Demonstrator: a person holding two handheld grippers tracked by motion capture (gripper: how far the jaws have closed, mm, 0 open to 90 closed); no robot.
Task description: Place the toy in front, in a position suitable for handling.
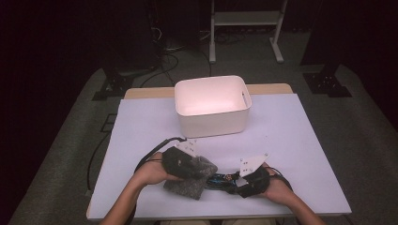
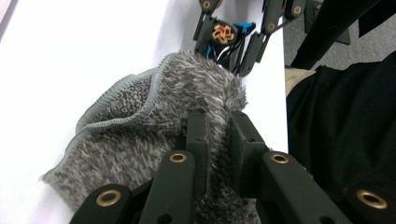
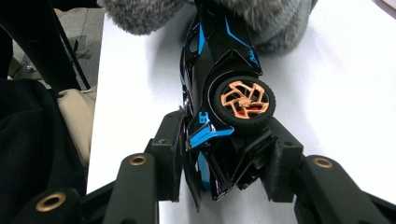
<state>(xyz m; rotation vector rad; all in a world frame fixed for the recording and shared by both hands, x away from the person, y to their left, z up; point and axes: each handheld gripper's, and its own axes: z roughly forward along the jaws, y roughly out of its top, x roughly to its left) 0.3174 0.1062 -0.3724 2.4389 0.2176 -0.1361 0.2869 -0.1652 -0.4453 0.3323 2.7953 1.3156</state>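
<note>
At the near edge of the white table [image 1: 300,140], the person has both tools brought together over a small job. The right gripper [image 3: 224,158] has its jaws clamped across the tail end of a black and blue toy car [image 3: 219,93], which is tipped on its side so one copper-spoked wheel [image 3: 245,100] faces up. The left gripper [image 2: 219,140] has its jaws pinched tight on a fold of a fluffy grey cloth [image 2: 140,121]. The car's long axis runs away from the right jaws straight toward the cloth, and its front end is tucked under the grey pile, so any rubbing stroke would travel along that line, with the left hand [image 1: 152,171] nearest the covered end. From above, the cloth lies left of the car, both between the hands and well short of the white bin [image 1: 211,124] standing farther back at the middle. The high view places everything but blurs the car to a dark streak; the right gripper view gives its wheel and blue trim, while the left gripper view shows the cloth's stitched hem and the other tool beyond it.
</note>
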